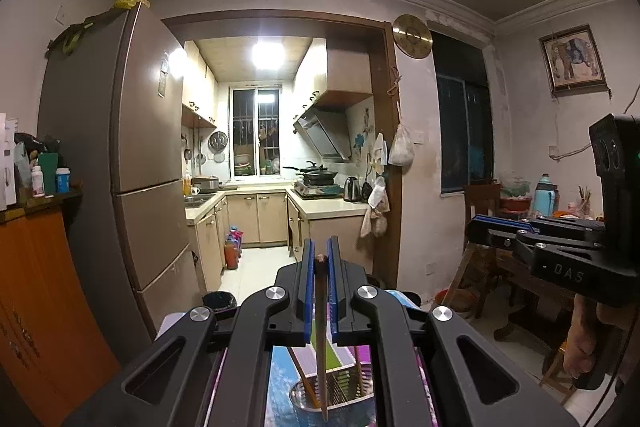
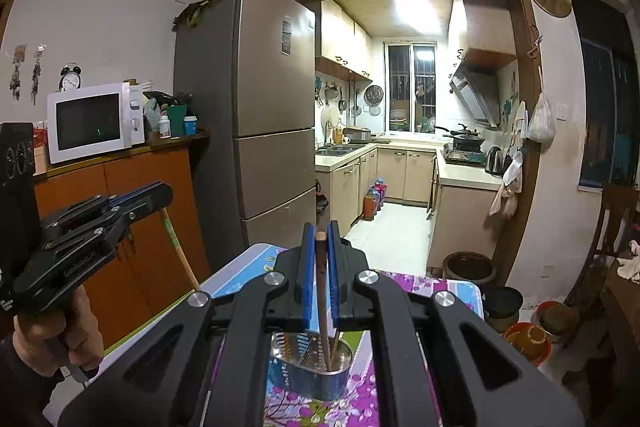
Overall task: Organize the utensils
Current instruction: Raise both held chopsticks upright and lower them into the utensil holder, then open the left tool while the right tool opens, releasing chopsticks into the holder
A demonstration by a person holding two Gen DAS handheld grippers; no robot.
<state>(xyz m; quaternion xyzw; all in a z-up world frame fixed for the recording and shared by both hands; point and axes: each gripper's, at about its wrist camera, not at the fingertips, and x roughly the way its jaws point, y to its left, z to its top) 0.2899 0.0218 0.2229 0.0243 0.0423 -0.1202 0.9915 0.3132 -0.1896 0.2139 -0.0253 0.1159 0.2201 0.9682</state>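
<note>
Wooden chopstick (image 1: 321, 311) pinched upright by left gripper (image 1: 321, 259); right gripper (image 2: 321, 239) pinches another chopstick (image 2: 322, 291) over the metal holder (image 2: 312, 367)

The left gripper (image 1: 321, 259) and right gripper (image 2: 321, 243) are matt black plastic with bright, smooth metal pivot screws; their fingers (image 1: 307, 291) carry smooth blue pads with a rubbery look. Each holds a chopstick (image 1: 321, 311) of dark, matt wood, the right one (image 2: 322, 291) with a paler, rough-cut end grain. The utensil holder (image 2: 312, 367) is glossy perforated metal, mirror-bright on its wall. The table (image 2: 360, 403) wears a glossy printed covering, purple floral, like plastic sheeting. The fridge (image 2: 260, 99) has a brushed, satin metallic sheen, and the cabinet (image 2: 136, 227) shows lacquered orange wood.
</note>
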